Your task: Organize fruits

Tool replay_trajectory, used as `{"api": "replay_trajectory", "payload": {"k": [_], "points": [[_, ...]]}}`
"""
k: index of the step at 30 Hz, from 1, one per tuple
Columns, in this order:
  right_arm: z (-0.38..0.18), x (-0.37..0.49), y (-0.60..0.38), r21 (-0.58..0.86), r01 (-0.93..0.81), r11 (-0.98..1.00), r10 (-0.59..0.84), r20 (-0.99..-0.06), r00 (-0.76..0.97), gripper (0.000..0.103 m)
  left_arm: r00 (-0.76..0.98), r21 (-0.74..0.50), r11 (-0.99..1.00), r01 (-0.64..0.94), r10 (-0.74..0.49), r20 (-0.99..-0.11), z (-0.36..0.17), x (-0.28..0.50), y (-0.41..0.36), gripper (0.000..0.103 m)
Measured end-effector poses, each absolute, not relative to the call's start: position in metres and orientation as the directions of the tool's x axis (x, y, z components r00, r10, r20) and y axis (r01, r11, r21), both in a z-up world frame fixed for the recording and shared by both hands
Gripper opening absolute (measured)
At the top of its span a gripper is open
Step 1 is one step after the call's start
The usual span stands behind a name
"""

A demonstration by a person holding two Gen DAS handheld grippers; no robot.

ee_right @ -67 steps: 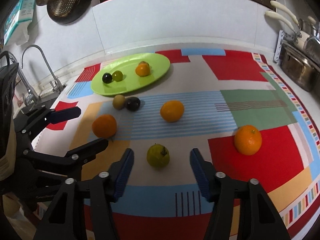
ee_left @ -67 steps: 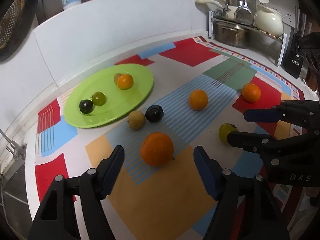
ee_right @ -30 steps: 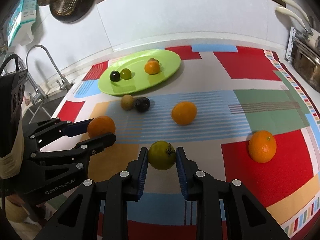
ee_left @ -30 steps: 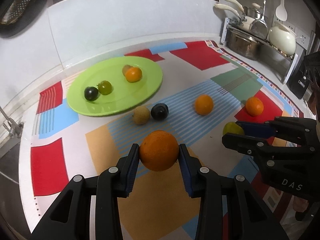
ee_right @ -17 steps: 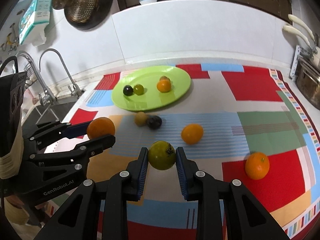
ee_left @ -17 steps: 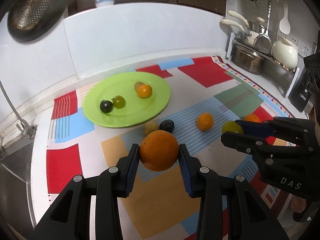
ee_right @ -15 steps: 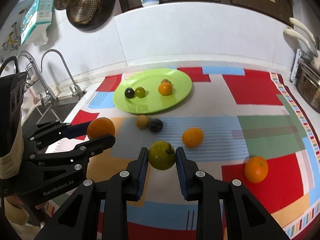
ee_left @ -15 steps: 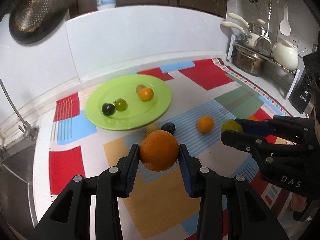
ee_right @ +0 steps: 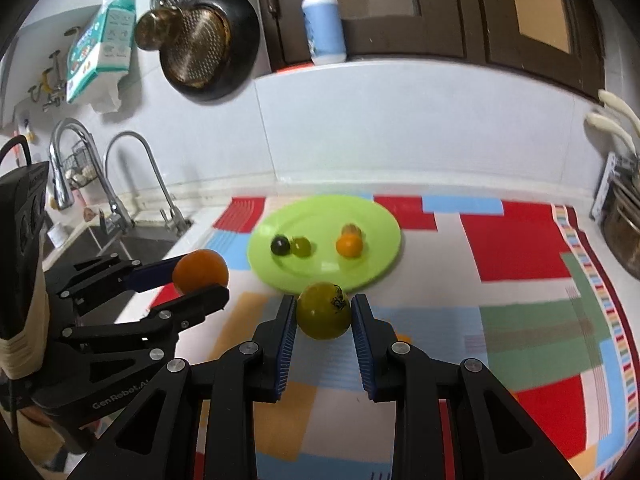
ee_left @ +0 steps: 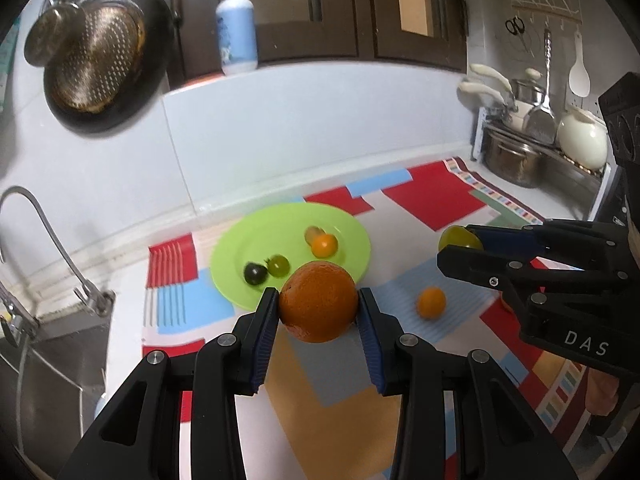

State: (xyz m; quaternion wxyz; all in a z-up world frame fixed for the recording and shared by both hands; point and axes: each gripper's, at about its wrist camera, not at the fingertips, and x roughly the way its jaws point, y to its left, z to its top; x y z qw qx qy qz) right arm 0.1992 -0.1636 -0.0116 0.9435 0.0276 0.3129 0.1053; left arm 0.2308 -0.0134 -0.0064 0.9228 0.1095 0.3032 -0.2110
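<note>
Two tongs hang clear above the patterned mat (ee_right: 516, 248): the left gripper (ee_left: 318, 306) is clamped on a big dimpled orange (ee_left: 318, 306), the right gripper (ee_right: 323, 311) on a smooth yellow-green fruit (ee_right: 323, 311) with a dark stem scar. Beyond both tips, open mat leads to the green plate (ee_right: 372, 220), which holds four small fruits near its middle with bare rim around them.

Glossy green plate (ee_left: 348, 236), dimpled matt orange (ee_left: 318, 307), perforated metal strainer (ee_left: 94, 64), shiny steel pot (ee_left: 514, 160)

On the round lime-green plate (ee_right: 384, 216): four small fruits. Beside it, two gripped fruits, one loose orange (ee_left: 431, 302).
</note>
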Motion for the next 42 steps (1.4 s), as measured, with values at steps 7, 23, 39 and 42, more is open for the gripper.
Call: {"api": "replay_trajectory", "payload": {"k": [7, 23, 39, 42], "points": [[0.004, 0.219, -0.163, 0.128, -0.205, 0.97, 0.241, -0.556, 0.796, 0.029, 0.757, 0.081, 0.9, 0.429, -0.309, -0.576, 0.008, 0.243, -0.01, 0.039], [0.025, 0.282, -0.156, 0.125, -0.235, 0.964, 0.264, -0.555, 0.789, 0.029, 0.756, 0.045, 0.92, 0.389, -0.29, -0.587, 0.027, 0.3, -0.004, 0.039], [0.011, 0.36, -0.151, 0.154, -0.237, 0.959, 0.28, -0.629, 0.725, 0.029, 0.669, -0.033, 0.932, 0.36, -0.283, -0.688, 0.006, 0.376, -0.004, 0.039], [0.0, 0.376, -0.151, 0.165, -0.227, 0.96, 0.278, -0.655, 0.702, 0.029, 0.66, -0.032, 0.935, 0.352, -0.272, -0.7, -0.003, 0.388, -0.003, 0.039]]}}
